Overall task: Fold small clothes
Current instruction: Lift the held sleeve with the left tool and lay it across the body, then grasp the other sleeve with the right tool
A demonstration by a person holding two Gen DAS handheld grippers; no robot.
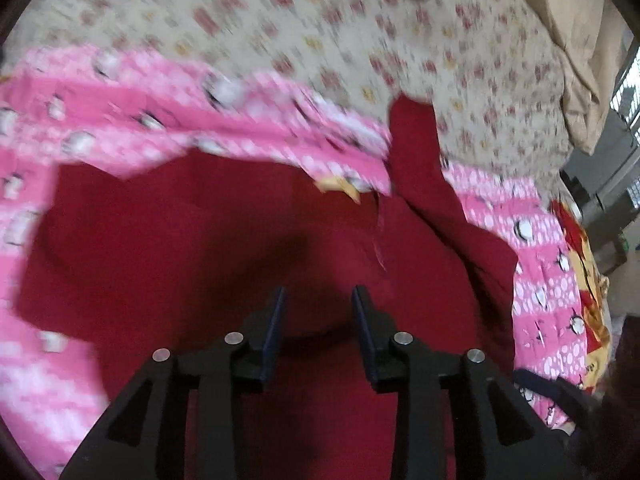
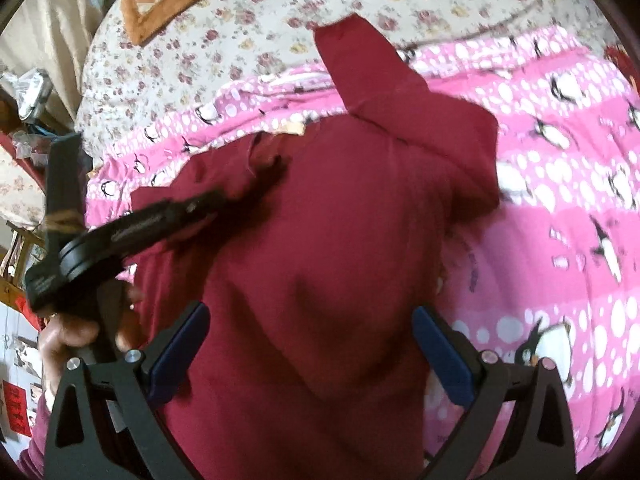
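Left gripper point(image 1: 319, 300) angled down, jaws slightly parted, nothing between, right gripper point(image 2: 310, 328) angled down, jaws wide apart, left hand point(image 2: 86, 326) clasping its handle

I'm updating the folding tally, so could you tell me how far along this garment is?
Partly folded: the red garment lies bunched on the pink blanket, one sleeve flopped out. Both grippers, left and right, hover over it, jaws open, holding nothing. Left: tucking the sleeve and the final fold.

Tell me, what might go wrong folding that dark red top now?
The red garment lies rumpled, one sleeve sticking up over the pink penguin blanket, so a fold may come out crooked. The left gripper hovers with fingers barely apart, and might pinch too little cloth, or snag the blanket beneath.
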